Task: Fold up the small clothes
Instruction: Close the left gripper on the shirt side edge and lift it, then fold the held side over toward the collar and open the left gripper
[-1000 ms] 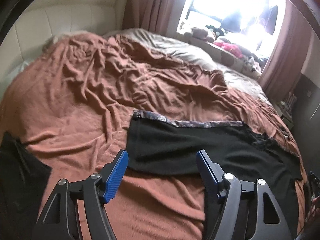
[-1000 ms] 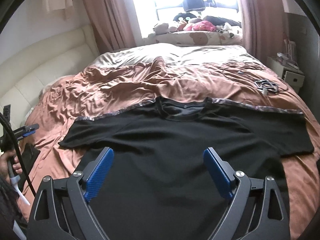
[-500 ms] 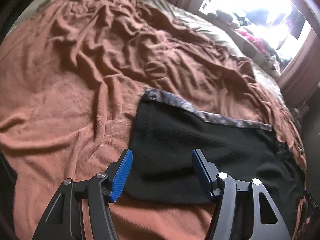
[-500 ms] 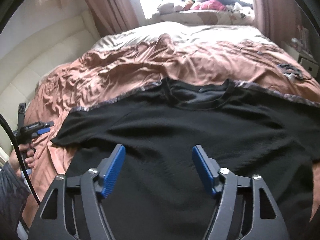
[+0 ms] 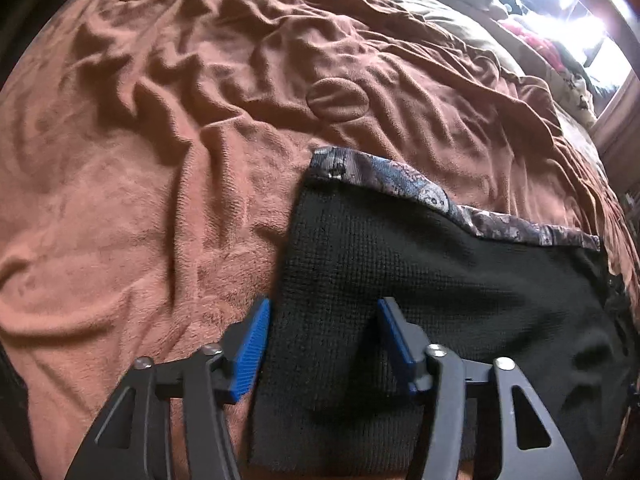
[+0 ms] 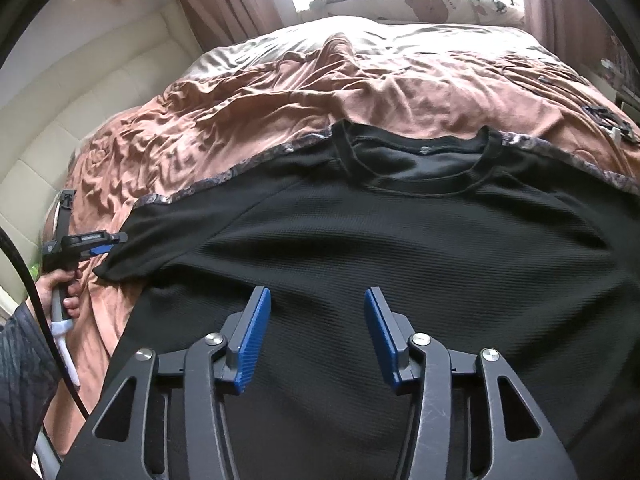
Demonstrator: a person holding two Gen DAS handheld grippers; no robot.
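- Black T-shirt (image 6: 400, 248) lies flat, front up, on the bed's brown blanket (image 5: 160, 160); collar (image 6: 416, 160) toward the window, sleeves spread out to either side.
- Left gripper (image 5: 322, 344) is over the shirt's left sleeve (image 5: 400, 280). Jaws closing, sleeve edge between them, pads not pressing on cloth yet as far as I can tell, so nothing gripped.
- Right gripper (image 6: 316, 340) is over the middle of the shirt body. Jaws closing, fabric lies under them, none pinched.
- Handling, my judgement: light, limp waffle-knit, not fragile. It will drape and sag from any pinch point and drag on the fuzzy blanket rather than slide. Best holds look like the sleeve hem or shoulder seam, pinching both layers; a mid-panel pinch would likely lift only the top layer.
- Left wrist view alone shows the sleeve's patterned trim (image 5: 400, 176) close up and the knit texture; no collar, no right gripper there.
- Right wrist view alone shows the whole shirt layout, the collar, the person's hand (image 6: 64, 288) on the left gripper's handle, and a small dark object (image 6: 608, 120) on the far right of the blanket.
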